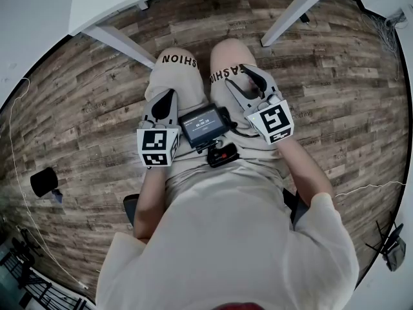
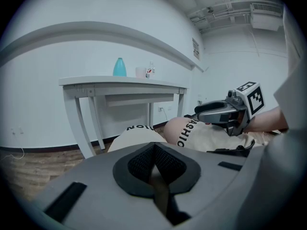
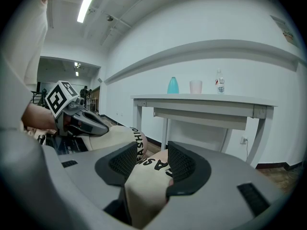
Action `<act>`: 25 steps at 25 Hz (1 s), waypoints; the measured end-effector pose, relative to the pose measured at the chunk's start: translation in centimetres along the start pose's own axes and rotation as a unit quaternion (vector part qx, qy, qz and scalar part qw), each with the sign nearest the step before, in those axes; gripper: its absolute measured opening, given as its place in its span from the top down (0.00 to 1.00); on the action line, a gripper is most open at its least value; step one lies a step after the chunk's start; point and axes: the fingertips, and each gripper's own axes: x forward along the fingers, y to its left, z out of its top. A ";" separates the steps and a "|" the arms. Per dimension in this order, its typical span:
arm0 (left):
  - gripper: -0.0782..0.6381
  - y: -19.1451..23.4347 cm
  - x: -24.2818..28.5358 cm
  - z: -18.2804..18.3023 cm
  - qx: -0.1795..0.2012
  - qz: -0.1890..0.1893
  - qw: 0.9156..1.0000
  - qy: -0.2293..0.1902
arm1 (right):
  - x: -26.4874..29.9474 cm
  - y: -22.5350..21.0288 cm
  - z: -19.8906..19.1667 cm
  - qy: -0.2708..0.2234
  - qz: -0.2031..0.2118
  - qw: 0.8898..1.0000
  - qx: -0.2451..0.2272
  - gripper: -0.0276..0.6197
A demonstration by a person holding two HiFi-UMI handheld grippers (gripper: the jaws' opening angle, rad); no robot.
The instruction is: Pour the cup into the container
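Note left gripper [image 2: 154, 164] clenched empty, right gripper [image 3: 146, 164] released. With any grasp of small white cup [image 3: 195, 86] near teal tapered container [image 3: 173, 85], avoid off-centre pinch: risks tipping, spillage.

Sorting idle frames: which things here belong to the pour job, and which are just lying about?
Job:
- white cup
- teal bottle-shaped container, likely the target
- white table under both
- left gripper and right gripper, on the lap

Lying about:
- clear plastic bottle
- black screen device
- black object on the wood floor
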 end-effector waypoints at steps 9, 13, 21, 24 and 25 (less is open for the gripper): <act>0.88 0.0 0.0 0.0 0.001 0.000 1.000 -0.001 | -0.1 -0.6 0.0 -0.002 -0.010 1.000 0.014 0.71; 0.88 0.0 0.0 0.0 0.001 0.000 1.000 -0.001 | -0.5 -0.6 0.0 -0.005 -0.023 1.000 0.003 0.82; 0.88 0.0 0.0 0.0 0.000 0.001 1.000 0.000 | -0.4 -0.3 0.5 -0.009 -0.019 1.000 -0.007 0.85; 0.88 0.0 0.0 0.0 0.001 0.001 1.000 0.000 | -0.4 -0.3 0.6 -0.010 -0.018 1.000 -0.007 0.85; 0.88 0.0 0.0 0.0 0.001 0.001 1.000 -0.001 | -0.4 -0.3 0.6 -0.010 -0.018 1.000 -0.007 0.85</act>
